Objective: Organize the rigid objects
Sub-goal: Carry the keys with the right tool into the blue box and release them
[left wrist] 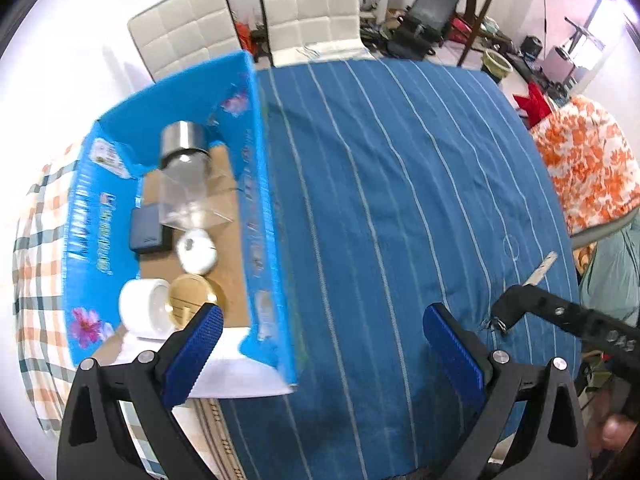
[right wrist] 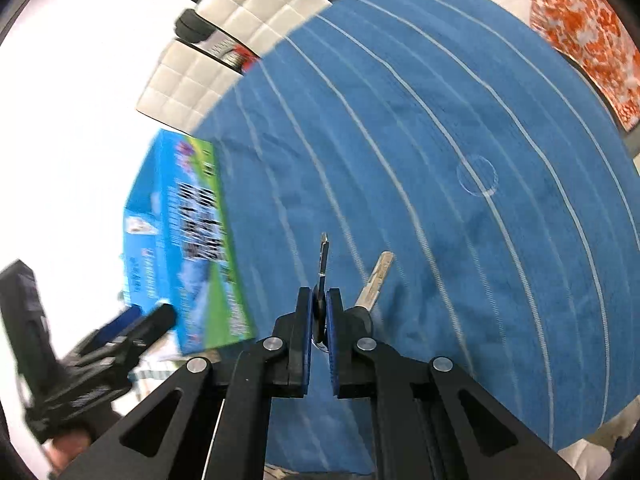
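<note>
left claw (left wrist: 322,344) and right claw (right wrist: 319,320): black triangular-cutout arms, silver round screws, blue textured pads (left wrist: 192,360); bare skin of hand (right wrist: 66,446) behind black handle.

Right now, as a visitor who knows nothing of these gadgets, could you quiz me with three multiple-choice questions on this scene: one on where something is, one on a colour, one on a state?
1. Where is the steel-capped glass jar?
A. inside the blue box
B. on the striped cloth
C. on a chair

2. What colour is the tablecloth?
A. red with dots
B. blue with pale stripes
C. plain green

3. How are the right gripper fingers set?
A. wide apart, empty
B. shut on a key
C. shut on a cup

Answers:
1 A, the jar stands among other items between the box walls.
2 B, thin pale lines run across blue fabric.
3 B, the key's blade pokes out between the closed blue pads, while the left gripper is open.
</note>
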`<action>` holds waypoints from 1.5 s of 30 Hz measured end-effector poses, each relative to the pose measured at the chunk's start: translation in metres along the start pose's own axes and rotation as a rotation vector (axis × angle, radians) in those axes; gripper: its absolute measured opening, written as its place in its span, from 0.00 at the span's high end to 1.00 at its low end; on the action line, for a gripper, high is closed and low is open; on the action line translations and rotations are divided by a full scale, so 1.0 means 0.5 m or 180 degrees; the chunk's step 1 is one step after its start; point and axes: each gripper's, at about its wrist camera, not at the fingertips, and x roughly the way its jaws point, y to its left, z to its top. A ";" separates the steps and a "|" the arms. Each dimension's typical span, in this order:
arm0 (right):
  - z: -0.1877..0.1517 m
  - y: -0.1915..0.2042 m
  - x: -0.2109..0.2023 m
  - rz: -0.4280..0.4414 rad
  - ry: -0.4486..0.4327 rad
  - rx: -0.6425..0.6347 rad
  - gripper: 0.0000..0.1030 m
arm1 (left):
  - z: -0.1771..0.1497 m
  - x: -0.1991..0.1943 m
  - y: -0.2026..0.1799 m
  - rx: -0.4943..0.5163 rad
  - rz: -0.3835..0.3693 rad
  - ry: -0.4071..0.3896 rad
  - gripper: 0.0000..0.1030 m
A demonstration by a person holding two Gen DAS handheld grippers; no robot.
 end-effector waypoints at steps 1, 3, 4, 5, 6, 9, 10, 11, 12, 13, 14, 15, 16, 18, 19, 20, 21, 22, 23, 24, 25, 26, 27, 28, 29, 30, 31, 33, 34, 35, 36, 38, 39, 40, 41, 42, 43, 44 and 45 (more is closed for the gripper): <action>0.004 0.011 -0.012 0.0034 -0.0017 -0.0026 0.93 | 0.001 -0.007 0.009 -0.0012 0.0007 -0.0024 0.00; 0.010 0.041 -0.033 0.0122 -0.0056 -0.0082 0.92 | 0.008 -0.030 0.036 -0.0082 0.0020 -0.0099 0.00; 0.016 0.062 -0.033 0.0151 -0.0052 -0.0107 0.92 | 0.012 -0.039 0.049 -0.0104 0.0022 -0.0126 0.00; 0.017 0.078 -0.035 0.0207 -0.0056 -0.0118 0.92 | 0.015 -0.047 0.060 -0.0120 0.0032 -0.0153 0.00; 0.018 0.097 -0.040 0.0279 -0.0049 -0.0137 0.93 | 0.018 -0.055 0.072 -0.0135 0.0055 -0.0180 0.00; 0.021 0.166 -0.040 0.0451 -0.0043 -0.0240 0.92 | 0.026 -0.081 0.118 -0.0219 0.0124 -0.0272 0.00; 0.021 0.194 -0.038 0.0527 -0.0030 -0.0281 0.92 | 0.029 -0.091 0.142 -0.0268 0.0148 -0.0301 0.00; 0.023 0.216 -0.037 0.0586 -0.0021 -0.0314 0.92 | 0.031 -0.095 0.158 -0.0296 0.0170 -0.0316 0.00; 0.024 0.242 -0.034 0.0641 -0.0013 -0.0358 0.92 | 0.031 -0.100 0.175 -0.0326 0.0196 -0.0330 0.00; 0.025 0.274 -0.032 0.0693 -0.0005 -0.0426 0.92 | 0.033 -0.105 0.202 -0.0371 0.0240 -0.0348 0.00; 0.026 0.298 -0.029 0.0739 0.0005 -0.0478 0.92 | 0.033 -0.108 0.221 -0.0403 0.0283 -0.0361 0.00; 0.030 0.329 -0.023 0.0789 0.0017 -0.0530 0.92 | 0.032 -0.109 0.238 -0.0424 0.0309 -0.0371 0.00; 0.031 0.354 -0.017 0.0822 0.0029 -0.0587 0.92 | 0.033 -0.110 0.260 -0.0464 0.0346 -0.0380 0.00; 0.033 0.400 -0.003 0.0861 0.0057 -0.0696 0.92 | 0.029 -0.107 0.301 -0.0549 0.0417 -0.0379 0.00; 0.033 0.416 0.007 0.0878 0.0077 -0.0723 0.92 | 0.027 -0.104 0.320 -0.0591 0.0442 -0.0378 0.00; 0.031 0.433 0.019 0.0886 0.0104 -0.0758 0.92 | 0.025 -0.096 0.342 -0.0643 0.0474 -0.0357 0.00; 0.028 0.447 0.032 0.0876 0.0125 -0.0788 0.92 | 0.022 -0.092 0.353 -0.0665 0.0487 -0.0335 0.00; 0.025 0.462 0.051 0.0866 0.0162 -0.0815 0.92 | 0.019 -0.086 0.368 -0.0693 0.0497 -0.0312 0.00; 0.021 0.471 0.066 0.0851 0.0191 -0.0836 0.92 | 0.014 -0.077 0.380 -0.0724 0.0509 -0.0295 0.00; 0.015 0.479 0.083 0.0823 0.0219 -0.0850 0.92 | 0.010 -0.070 0.388 -0.0745 0.0520 -0.0268 0.00; 0.007 0.484 0.099 0.0804 0.0268 -0.0855 0.92 | 0.005 -0.058 0.398 -0.0765 0.0523 -0.0230 0.00; -0.001 0.484 0.113 0.0769 0.0310 -0.0864 0.92 | 0.000 -0.052 0.404 -0.0775 0.0527 -0.0214 0.00; -0.008 0.486 0.128 0.0724 0.0345 -0.0867 0.92 | -0.005 -0.046 0.410 -0.0784 0.0535 -0.0189 0.00; -0.018 0.484 0.150 0.0678 0.0409 -0.0853 0.92 | -0.010 -0.038 0.413 -0.0785 0.0530 -0.0152 0.00; -0.025 0.481 0.167 0.0640 0.0471 -0.0825 0.92 | -0.017 -0.025 0.414 -0.0781 0.0523 -0.0110 0.00; -0.035 0.473 0.191 0.0572 0.0536 -0.0776 0.92 | -0.021 -0.021 0.415 -0.0777 0.0528 -0.0088 0.00; -0.043 0.467 0.205 0.0526 0.0581 -0.0754 0.92 | -0.026 -0.014 0.413 -0.0771 0.0528 -0.0054 0.00; -0.058 0.449 0.242 0.0426 0.0681 -0.0680 0.92 | -0.037 0.001 0.413 -0.0761 0.0496 0.0002 0.00; -0.067 0.439 0.261 0.0371 0.0739 -0.0643 0.92 | -0.042 0.006 0.412 -0.0755 0.0489 0.0026 0.00; -0.074 0.431 0.276 0.0307 0.0769 -0.0632 0.93 | -0.046 0.010 0.409 -0.0742 0.0480 0.0042 0.00; -0.080 0.425 0.284 0.0264 0.0776 -0.0604 0.92 | -0.050 0.014 0.406 -0.0728 0.0475 0.0053 0.00; -0.085 0.421 0.295 0.0186 0.0790 -0.0599 0.92 | -0.056 0.021 0.402 -0.0701 0.0475 0.0070 0.00; -0.085 0.418 0.300 0.0130 0.0774 -0.0598 0.92 | -0.057 0.024 0.404 -0.0696 0.0472 0.0079 0.00; -0.086 0.415 0.306 0.0097 0.0777 -0.0587 0.92 | -0.059 0.027 0.401 -0.0692 0.0464 0.0095 0.00; -0.086 0.411 0.311 0.0062 0.0783 -0.0566 0.92 | -0.060 0.031 0.401 -0.0695 0.0450 0.0106 0.00; -0.085 0.408 0.318 0.0009 0.0807 -0.0572 0.92 | -0.061 0.033 0.401 -0.0695 0.0441 0.0107 0.00; -0.084 0.407 0.323 -0.0021 0.0818 -0.0571 0.92 | -0.062 0.034 0.401 -0.0690 0.0438 0.0107 0.00; -0.083 0.408 0.335 -0.0055 0.0810 -0.0566 0.92 | -0.062 0.037 0.399 -0.0680 0.0440 0.0116 0.00; -0.082 0.408 0.339 -0.0100 0.0816 -0.0595 0.92 | -0.063 0.040 0.399 -0.0674 0.0435 0.0122 0.00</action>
